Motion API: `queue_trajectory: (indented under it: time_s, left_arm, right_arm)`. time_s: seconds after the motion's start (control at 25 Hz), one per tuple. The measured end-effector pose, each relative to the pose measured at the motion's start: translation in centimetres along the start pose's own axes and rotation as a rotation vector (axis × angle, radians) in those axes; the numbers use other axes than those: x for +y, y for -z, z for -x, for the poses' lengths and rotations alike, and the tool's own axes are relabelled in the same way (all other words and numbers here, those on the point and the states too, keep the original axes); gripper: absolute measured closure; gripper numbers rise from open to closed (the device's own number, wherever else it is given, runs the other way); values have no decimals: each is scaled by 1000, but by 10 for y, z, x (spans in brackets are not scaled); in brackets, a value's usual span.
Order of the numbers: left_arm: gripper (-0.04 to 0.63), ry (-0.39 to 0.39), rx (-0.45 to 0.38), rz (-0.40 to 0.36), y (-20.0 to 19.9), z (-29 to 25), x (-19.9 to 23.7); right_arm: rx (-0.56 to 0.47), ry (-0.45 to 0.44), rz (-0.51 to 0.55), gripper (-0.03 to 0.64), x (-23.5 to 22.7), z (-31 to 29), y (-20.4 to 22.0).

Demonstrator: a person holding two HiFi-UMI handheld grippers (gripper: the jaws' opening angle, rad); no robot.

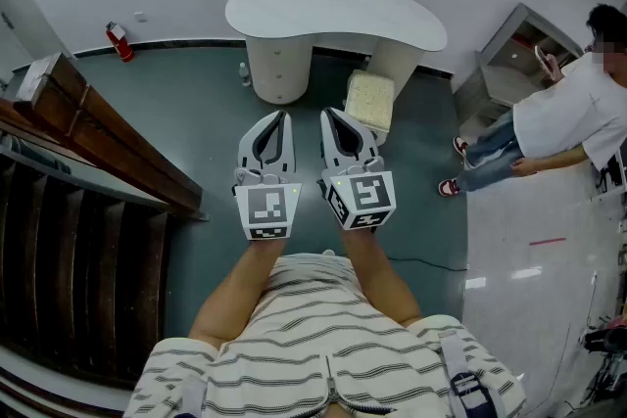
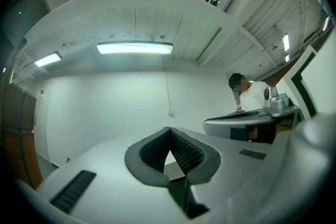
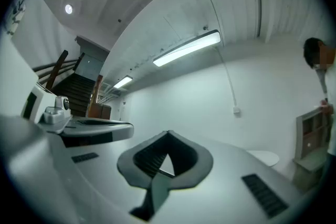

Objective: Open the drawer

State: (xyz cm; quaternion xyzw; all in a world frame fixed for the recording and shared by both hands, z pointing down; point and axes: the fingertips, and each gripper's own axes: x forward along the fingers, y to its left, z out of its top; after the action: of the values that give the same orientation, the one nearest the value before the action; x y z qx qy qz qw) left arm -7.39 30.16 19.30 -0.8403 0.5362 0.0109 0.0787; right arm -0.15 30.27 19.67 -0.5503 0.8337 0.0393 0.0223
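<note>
While the white left tool (image 1: 283, 117) and white right tool (image 1: 327, 116) hang pressed together and empty, the small white drawer fronts (image 1: 278, 66) under the left end of the white kidney-shaped surface (image 1: 333, 10) sit shut, well apart from them, so the opening looks wholly undone.

Left gripper (image 1: 283, 116) and right gripper (image 1: 327, 115) side by side, tips together, facing white desk (image 1: 333, 10); person (image 1: 568, 113) at right.

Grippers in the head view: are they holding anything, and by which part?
Nothing is held. The left gripper and right gripper are both shut, with nothing between their jaws.
</note>
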Motion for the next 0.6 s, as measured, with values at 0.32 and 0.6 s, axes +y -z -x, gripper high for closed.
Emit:
queue_trajectory:
  time_s: [0.32, 0.6]
  left_arm:
    - [595, -10, 1, 0, 3, -2, 0]
    - [595, -31, -6, 17, 8, -4, -4]
  right_arm:
    - [-17, -16, 0, 612, -1, -2, -1]
    - [-15, -24, -4, 612, -7, -3, 4]
